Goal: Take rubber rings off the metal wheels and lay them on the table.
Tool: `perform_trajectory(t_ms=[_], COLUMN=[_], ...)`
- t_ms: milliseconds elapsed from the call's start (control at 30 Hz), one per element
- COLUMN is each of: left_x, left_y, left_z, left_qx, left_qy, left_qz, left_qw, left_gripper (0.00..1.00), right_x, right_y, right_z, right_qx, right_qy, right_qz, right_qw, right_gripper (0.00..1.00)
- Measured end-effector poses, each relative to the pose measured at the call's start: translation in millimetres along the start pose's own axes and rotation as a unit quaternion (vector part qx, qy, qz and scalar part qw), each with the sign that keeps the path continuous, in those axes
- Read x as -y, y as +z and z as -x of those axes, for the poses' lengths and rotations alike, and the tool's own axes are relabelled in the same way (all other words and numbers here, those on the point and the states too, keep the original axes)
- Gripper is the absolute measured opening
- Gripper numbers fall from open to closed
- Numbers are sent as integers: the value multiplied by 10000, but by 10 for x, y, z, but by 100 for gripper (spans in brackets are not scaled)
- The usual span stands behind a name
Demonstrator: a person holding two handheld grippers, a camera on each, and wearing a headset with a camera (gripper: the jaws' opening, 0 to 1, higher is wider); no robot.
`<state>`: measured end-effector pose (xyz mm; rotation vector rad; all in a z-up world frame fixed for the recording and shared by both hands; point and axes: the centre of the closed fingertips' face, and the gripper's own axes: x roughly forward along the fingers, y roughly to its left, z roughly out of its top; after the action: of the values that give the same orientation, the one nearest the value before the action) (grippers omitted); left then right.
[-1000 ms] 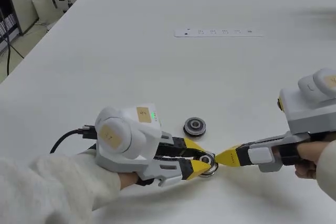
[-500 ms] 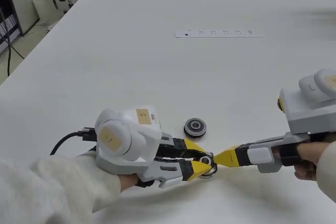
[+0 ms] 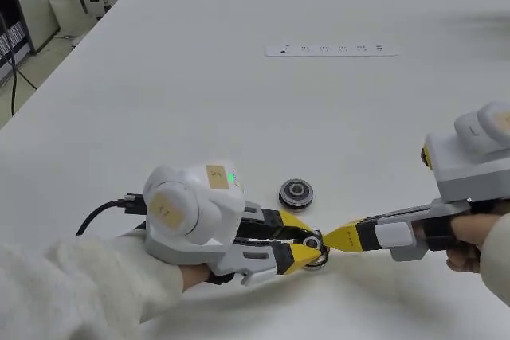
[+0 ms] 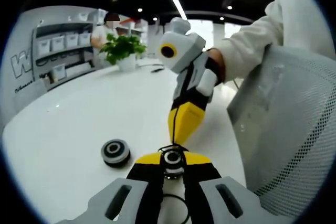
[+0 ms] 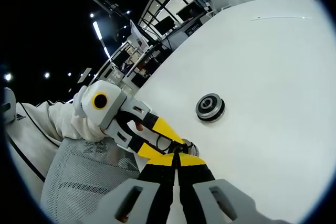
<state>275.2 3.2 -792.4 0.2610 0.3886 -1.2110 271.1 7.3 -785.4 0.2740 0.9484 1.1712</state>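
Clamped metal wheel (image 4: 172,157) in left gripper (image 3: 309,245), low over table (image 3: 239,101). Pinched rubber ring (image 4: 172,148), apparently, in closed right gripper (image 3: 333,240), directly opposite, tip to tip; judged pull-off along right gripper's axis, away from left.

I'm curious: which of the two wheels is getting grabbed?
The wheel between the left gripper's fingers; the other wheel lies alone on the table.
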Motion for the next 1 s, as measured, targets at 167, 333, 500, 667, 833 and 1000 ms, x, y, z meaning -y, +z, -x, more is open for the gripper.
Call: perform_trajectory(t_ms=[167, 333, 500, 667, 833, 1000], left_x=[1, 5, 6, 10, 7, 6], left_y=[1, 6, 9, 13, 12, 11], left_z=[0, 0, -2, -2, -4, -5], left_qx=[-1, -1, 1, 4, 5, 5], left_qy=[1, 6, 11, 16, 17, 18], left_qz=[5, 7, 11, 20, 26, 28], left_qw=[10000, 10000, 10000, 10000, 10000, 10000], left_gripper=[14, 14, 14, 14, 14, 14], right_x=[-7, -18, -32, -32, -41, -53], right_y=[7, 18, 29, 32, 38, 46], right_z=[-3, 2, 2, 7, 11, 17], right_qx=[8, 28, 46, 67, 83, 102], right_qy=[17, 46, 83, 95, 110, 132], right_qz=[17, 15, 24, -1, 1, -11], right_qw=[10000, 10000, 10000, 9999, 9999, 9999], right_gripper=[0, 0, 0, 0, 0, 0])
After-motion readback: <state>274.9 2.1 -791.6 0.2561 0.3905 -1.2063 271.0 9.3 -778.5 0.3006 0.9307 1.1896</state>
